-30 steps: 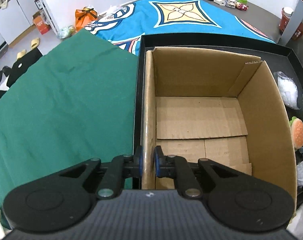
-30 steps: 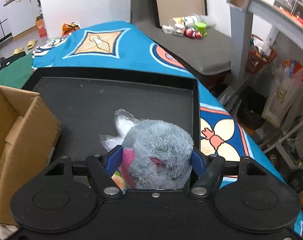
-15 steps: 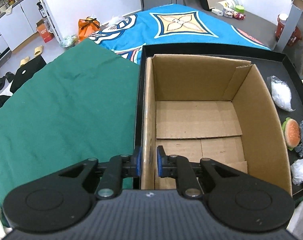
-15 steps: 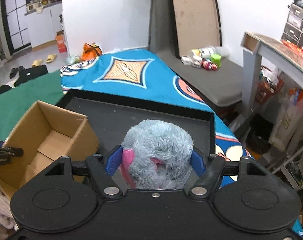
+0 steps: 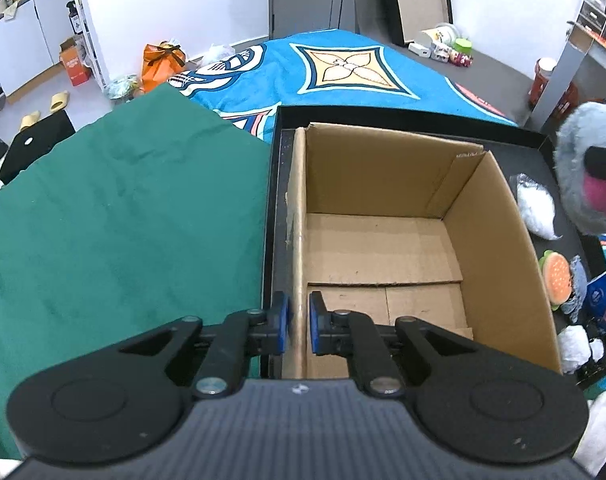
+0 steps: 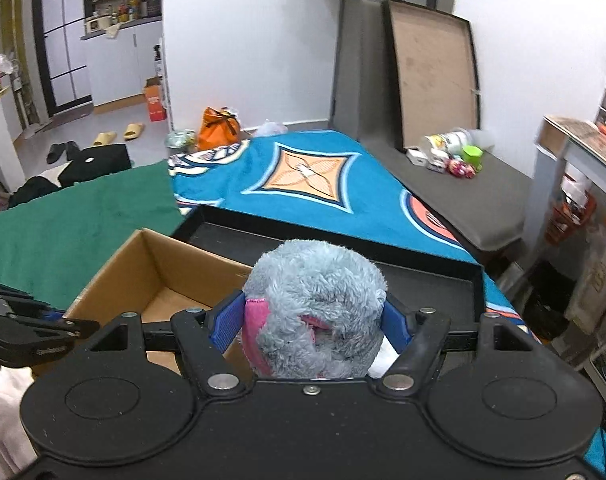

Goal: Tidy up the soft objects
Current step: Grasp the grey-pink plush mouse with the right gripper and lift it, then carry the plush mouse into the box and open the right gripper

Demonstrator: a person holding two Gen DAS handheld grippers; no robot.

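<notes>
Right hand-held gripper [image 6: 311,322] squeezes a fluffy gray toy [image 6: 315,304] between its blue pads, up in the air above the black tray [image 6: 431,286]. The open cardboard box [image 5: 383,248] is lower down and off to this gripper's left, with its near corner right under the toy, so I think the toy must go left and down to drop in. Left hand-held gripper [image 5: 299,322] pinches the box's left wall and holds it.

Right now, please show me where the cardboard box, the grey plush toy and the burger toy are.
cardboard box [image 5: 499,240], left wrist view, right inner wall.
grey plush toy [image 6: 315,276], right wrist view, fluffy top.
burger toy [image 5: 557,281], left wrist view, orange bun.
</notes>
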